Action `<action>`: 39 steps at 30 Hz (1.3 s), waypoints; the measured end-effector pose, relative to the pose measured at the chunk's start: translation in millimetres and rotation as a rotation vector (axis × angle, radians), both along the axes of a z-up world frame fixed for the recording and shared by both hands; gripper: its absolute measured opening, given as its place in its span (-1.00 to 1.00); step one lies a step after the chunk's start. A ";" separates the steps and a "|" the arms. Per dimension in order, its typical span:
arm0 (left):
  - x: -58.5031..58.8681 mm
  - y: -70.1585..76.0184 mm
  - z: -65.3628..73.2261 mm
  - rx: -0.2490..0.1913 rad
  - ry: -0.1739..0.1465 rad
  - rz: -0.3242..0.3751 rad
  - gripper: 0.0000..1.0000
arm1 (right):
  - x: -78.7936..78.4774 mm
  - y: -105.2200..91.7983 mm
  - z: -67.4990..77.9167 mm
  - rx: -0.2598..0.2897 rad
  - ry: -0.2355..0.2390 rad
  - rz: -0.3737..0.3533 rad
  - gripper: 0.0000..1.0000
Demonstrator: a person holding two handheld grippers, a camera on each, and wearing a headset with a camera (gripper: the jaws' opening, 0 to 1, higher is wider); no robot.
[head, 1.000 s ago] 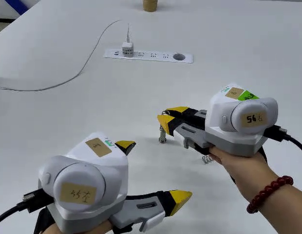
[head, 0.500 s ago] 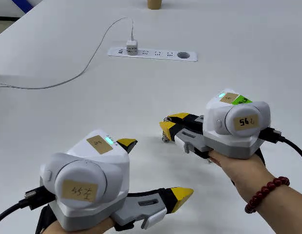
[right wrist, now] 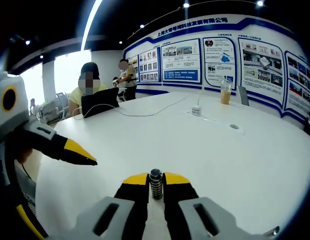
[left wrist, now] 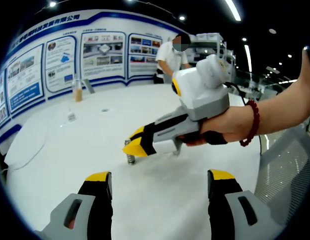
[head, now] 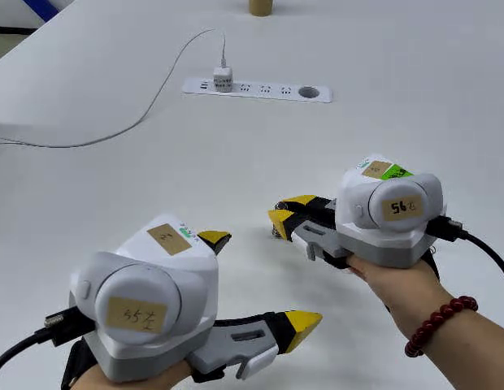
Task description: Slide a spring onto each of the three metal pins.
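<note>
The spring point(right wrist: 155, 187) is standing upright between the yellow tips of the right gripper point(right wrist: 155, 179). In the right gripper view it is showing as a short stack of tight, silver-grey coils with a round dark cap on top. Whether that cap is the end of a metal pin running through the coils is impossible to tell. The jaws are squeezing in on the spring from both sides, so the right gripper is clenched on it.

In the left gripper view the same tips are pointing down at the white table point(head: 89, 195), and a small ridged metal piece is poking out beneath them and touching the tabletop. It is too small there to separate coil from pin. In the head view the gripper's body and the person's hand are covering nearly all of it, leaving a speck of metal under the tips.

The left gripper point(head: 260, 279) is hovering nearer the person, well apart from the spring. Its jaws are gaping wide and gripping nothing.

Farther back on the table a power strip point(head: 258, 89) is lying with a white charger point(head: 223, 79) plugged in, and its cable point(head: 146, 110) is trailing off to the left.
</note>
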State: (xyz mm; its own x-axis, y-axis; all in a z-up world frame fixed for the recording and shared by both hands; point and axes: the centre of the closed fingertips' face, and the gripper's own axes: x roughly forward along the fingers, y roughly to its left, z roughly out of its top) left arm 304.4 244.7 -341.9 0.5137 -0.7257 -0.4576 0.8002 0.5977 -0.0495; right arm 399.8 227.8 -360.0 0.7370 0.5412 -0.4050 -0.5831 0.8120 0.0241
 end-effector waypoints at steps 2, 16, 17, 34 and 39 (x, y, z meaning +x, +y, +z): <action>0.4 0.7 0.0 0.001 0.000 0.002 0.59 | 0.1 0.2 1.0 -0.002 -0.004 0.003 -0.77; -0.2 0.7 0.1 0.006 -0.004 -0.001 0.58 | -5.2 0.2 8.8 0.000 -0.001 0.020 -0.62; -0.2 0.6 0.4 0.005 -0.005 0.000 0.58 | -5.9 0.0 10.6 0.002 -0.003 0.022 -0.61; -1.2 -3.8 5.3 -0.005 -0.021 -0.006 0.53 | -23.4 -29.6 38.0 0.002 -0.002 -0.048 -0.41; -2.1 -7.6 8.2 0.001 -0.039 -0.021 0.51 | -29.7 -40.9 47.6 0.001 -0.017 -0.067 -0.36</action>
